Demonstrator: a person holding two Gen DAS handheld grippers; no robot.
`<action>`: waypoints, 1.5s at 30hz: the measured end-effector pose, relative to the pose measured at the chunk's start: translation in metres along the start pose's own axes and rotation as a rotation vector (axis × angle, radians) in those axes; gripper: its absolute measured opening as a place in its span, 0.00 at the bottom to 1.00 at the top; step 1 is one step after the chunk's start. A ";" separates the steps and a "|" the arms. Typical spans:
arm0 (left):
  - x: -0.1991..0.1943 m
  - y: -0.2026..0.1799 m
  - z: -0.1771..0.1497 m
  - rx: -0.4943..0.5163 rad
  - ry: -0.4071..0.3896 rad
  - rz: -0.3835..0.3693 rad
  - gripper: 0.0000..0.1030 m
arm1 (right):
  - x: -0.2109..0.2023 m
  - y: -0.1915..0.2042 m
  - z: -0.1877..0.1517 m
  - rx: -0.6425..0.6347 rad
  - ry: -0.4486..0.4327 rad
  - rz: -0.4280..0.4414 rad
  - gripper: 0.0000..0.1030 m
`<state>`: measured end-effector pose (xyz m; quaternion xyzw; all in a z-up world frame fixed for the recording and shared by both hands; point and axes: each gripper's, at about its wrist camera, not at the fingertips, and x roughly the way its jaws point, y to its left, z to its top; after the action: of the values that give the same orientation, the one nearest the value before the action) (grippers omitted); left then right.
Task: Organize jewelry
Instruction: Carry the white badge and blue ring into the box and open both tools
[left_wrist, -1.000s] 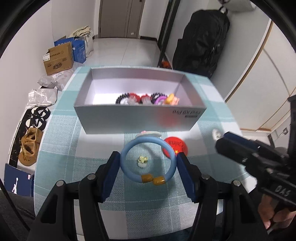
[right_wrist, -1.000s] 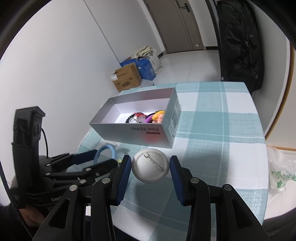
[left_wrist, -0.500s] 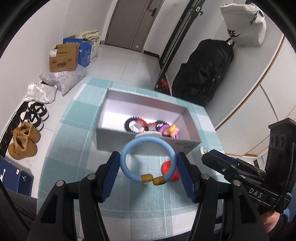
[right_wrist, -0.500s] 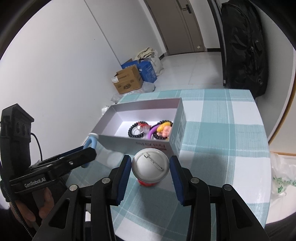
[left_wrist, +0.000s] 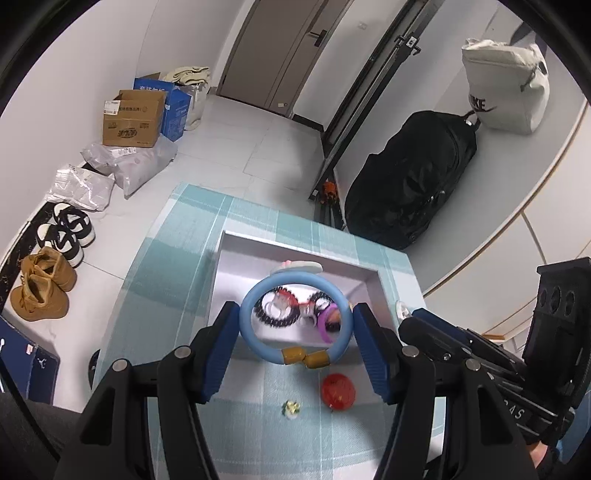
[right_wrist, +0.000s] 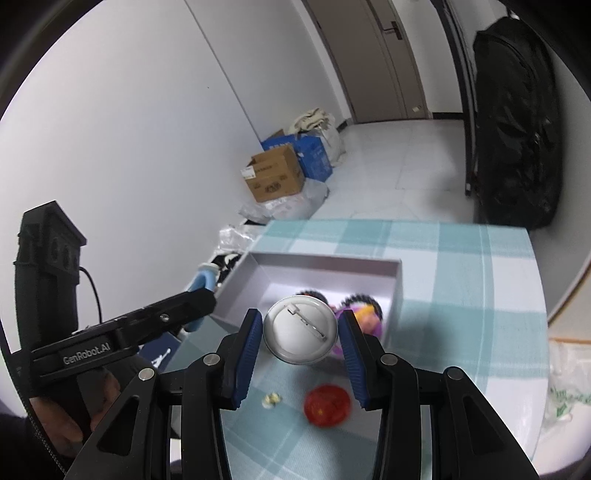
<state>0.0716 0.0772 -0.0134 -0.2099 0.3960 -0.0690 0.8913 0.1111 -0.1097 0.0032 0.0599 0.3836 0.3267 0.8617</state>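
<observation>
Gripping a blue bangle (left_wrist: 295, 321) above the grey box (left_wrist: 236, 258), the left gripper (left_wrist: 293, 325) risks dropping it outside; the right gripper (right_wrist: 301, 330), clamping a pin badge (right_wrist: 300, 330) edgewise, could let it slip.

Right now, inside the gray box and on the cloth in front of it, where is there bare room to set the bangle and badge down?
The gray box is bare along its left half and back wall; its right end is crowded with beaded bracelets. On the checked tablecloth, the red badge and small flower charm take the near strip; right of the box is bare.
</observation>
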 end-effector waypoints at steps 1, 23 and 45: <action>0.001 0.000 0.002 -0.002 0.003 -0.005 0.56 | 0.001 0.000 0.003 -0.003 -0.002 0.003 0.40; 0.046 0.003 0.029 0.009 0.065 -0.026 0.56 | 0.041 -0.024 0.030 0.036 0.022 0.018 0.40; 0.068 0.017 0.032 -0.089 0.197 -0.099 0.56 | 0.054 -0.026 0.026 0.018 0.084 -0.030 0.63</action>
<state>0.1405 0.0828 -0.0476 -0.2608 0.4734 -0.1158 0.8333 0.1692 -0.0938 -0.0213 0.0481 0.4234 0.3124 0.8490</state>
